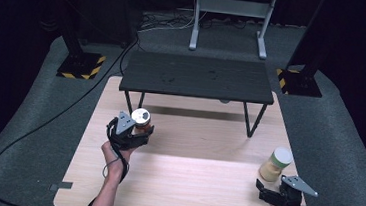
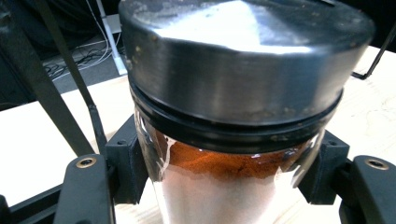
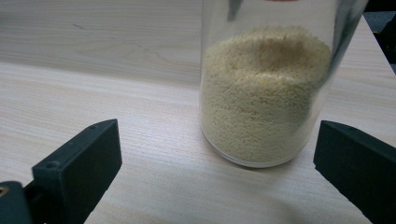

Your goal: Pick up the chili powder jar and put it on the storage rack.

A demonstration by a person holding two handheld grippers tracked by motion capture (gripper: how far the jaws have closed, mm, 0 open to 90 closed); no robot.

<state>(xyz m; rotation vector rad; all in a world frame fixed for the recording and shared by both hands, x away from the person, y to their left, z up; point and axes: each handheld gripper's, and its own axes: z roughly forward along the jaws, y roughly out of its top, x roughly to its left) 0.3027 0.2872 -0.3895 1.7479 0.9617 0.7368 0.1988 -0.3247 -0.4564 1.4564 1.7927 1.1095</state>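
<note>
Wooden tabletop (image 1: 189, 179): broad bare band across the near middle. Far edge: low black bench (image 1: 196, 76), open passage between its legs. Near left: red-powder jar (image 1: 141, 119). Near right: yellow-grain jar (image 1: 276, 164), standing just beyond the right gripper (image 1: 283, 192).

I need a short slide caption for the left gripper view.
Left tool shut on a metal-lidded glass jar of reddish-brown powder.

A clear jar (image 2: 233, 177) holds rust-red powder under a dark metallic lid (image 2: 243, 60). Another clear jar (image 3: 266, 88) holds pale yellow grains. The tabletop (image 1: 189, 184) is light wood grain; both tools' jaws are black.
</note>
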